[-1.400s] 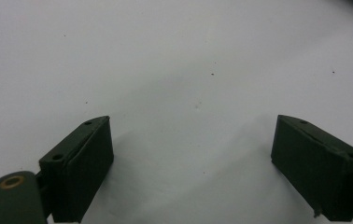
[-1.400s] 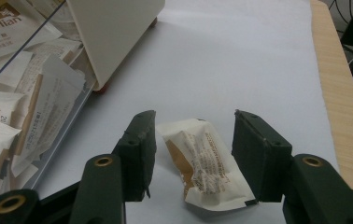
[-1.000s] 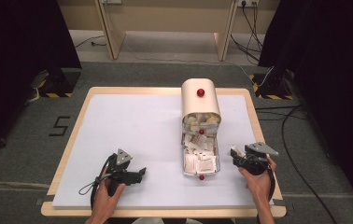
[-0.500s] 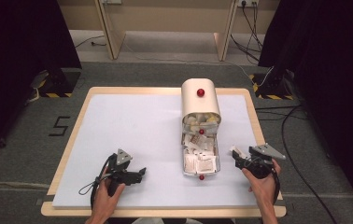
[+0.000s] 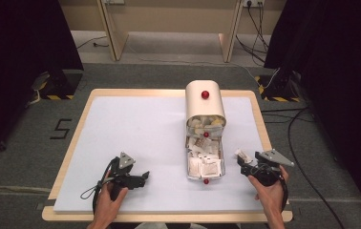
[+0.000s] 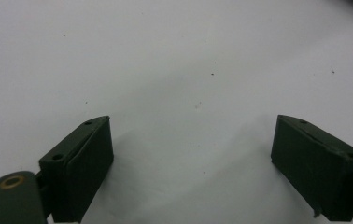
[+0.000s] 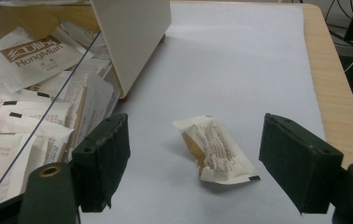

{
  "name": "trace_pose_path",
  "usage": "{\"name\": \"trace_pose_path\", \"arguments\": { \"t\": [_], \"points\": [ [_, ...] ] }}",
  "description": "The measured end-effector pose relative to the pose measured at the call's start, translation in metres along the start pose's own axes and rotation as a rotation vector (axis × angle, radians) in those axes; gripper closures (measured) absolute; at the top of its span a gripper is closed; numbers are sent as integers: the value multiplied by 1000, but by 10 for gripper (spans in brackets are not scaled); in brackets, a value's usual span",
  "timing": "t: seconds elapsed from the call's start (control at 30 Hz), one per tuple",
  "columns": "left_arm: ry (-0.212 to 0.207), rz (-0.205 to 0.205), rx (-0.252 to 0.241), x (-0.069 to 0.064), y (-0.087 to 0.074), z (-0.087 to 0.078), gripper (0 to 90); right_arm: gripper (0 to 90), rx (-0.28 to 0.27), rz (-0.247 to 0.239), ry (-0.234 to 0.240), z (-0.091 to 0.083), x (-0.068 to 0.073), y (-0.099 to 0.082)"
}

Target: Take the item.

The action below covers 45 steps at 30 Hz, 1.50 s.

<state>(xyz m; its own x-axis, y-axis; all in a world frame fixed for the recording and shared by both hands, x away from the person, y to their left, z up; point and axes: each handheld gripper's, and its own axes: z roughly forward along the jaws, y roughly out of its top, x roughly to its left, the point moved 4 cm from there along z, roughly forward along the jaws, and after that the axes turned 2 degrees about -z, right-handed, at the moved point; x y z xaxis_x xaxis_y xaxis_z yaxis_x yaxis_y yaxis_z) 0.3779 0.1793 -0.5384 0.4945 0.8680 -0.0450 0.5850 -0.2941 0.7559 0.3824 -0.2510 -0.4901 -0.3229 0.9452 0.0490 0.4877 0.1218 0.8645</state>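
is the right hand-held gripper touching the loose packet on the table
Apart. The right gripper view shows the packet lying on the mat between the open jaws of the right hand-held gripper, with bare mat either side.

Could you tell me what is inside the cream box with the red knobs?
The box has its clear door folded down, and white sachets printed with brown lettering spill onto it. More packets are piled in the opening; whatever lies deeper under the rounded cover is hidden.

Grey floor (image 5: pixel 21 157), perhaps cables (image 5: pixel 307 143).
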Motion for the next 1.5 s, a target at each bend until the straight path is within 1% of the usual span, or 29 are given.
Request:
{"name": "trace_pose_path", "arguments": {
  "t": [0.27,0.47,0.67,0.83,1.0,1.1,1.17,1.33,1.43,1.5],
  "points": [
    [0,0,0,0,0,0,120,239,-8,-9,10,-9,4,-1],
    [0,0,0,0,0,0,120,231,-15,-26,23,-14,10,-2],
    [0,0,0,0,0,0,120,231,-14,-25,36,-19,17,-4],
    [0,0,0,0,0,0,120,231,-13,-50,41,-23,23,-7],
    [0,0,0,0,0,0,120,231,-18,-53,54,-27,29,-10],
    [0,0,0,0,0,0,120,232,-16,-65,55,-30,30,-12],
    [0,0,0,0,0,0,120,233,-14,-55,61,-32,31,-14],
    [0,0,0,0,0,0,120,233,-16,-52,65,-35,32,-18],
    [0,0,0,0,0,0,120,233,-15,-37,78,-37,32,-20],
    [0,0,-1,0,0,0,120,233,-12,-43,77,-38,33,-22]
  ]
}}
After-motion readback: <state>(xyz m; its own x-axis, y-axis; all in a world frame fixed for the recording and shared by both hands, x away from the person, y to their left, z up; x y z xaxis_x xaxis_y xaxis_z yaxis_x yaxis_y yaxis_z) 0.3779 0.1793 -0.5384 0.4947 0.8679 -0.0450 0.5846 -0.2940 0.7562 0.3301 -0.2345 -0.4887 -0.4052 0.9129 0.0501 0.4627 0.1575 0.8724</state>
